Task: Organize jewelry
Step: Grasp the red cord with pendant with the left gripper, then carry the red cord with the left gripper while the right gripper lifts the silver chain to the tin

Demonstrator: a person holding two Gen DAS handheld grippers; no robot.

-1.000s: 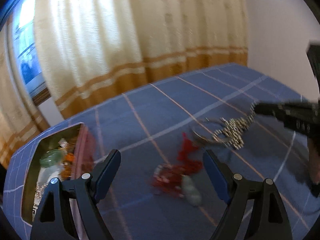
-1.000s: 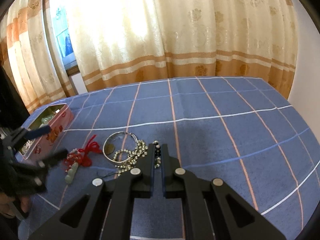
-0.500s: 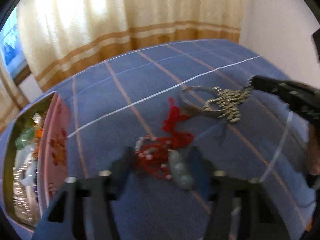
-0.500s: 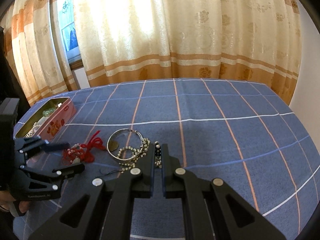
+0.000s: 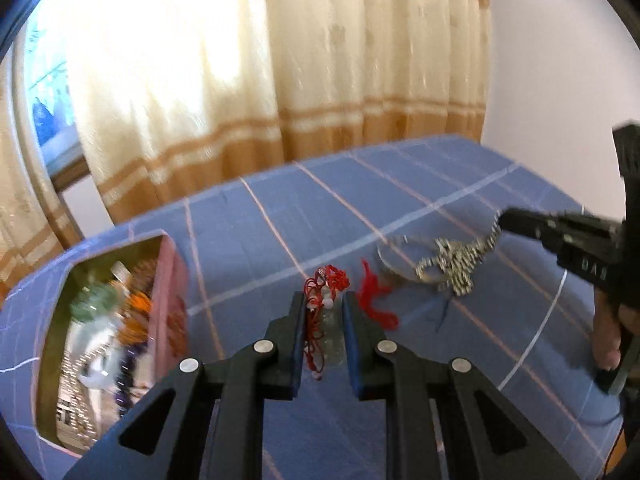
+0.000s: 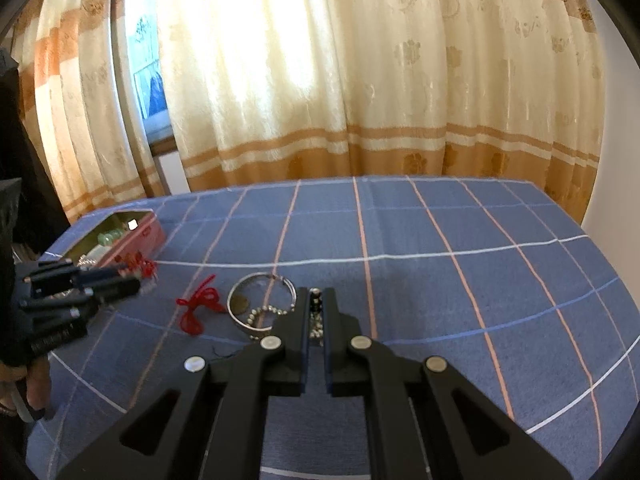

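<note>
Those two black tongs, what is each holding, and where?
Left tongs: red cord bracelet, gripped mid-bundle. Right tongs: silver bead chain, pinched at one end.

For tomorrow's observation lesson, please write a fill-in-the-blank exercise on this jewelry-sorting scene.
1. The left gripper has its jaws closed on a ____ cord bracelet.
2. The right gripper pinches a chain of silver ____.
3. The open tin has ____ sides.
4. The bedcover is ____ with a grid of lines.

Missing words: red; beads; pink; blue

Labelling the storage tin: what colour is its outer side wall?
Pink with red motifs: the tin shows it best in the right wrist view.
</note>
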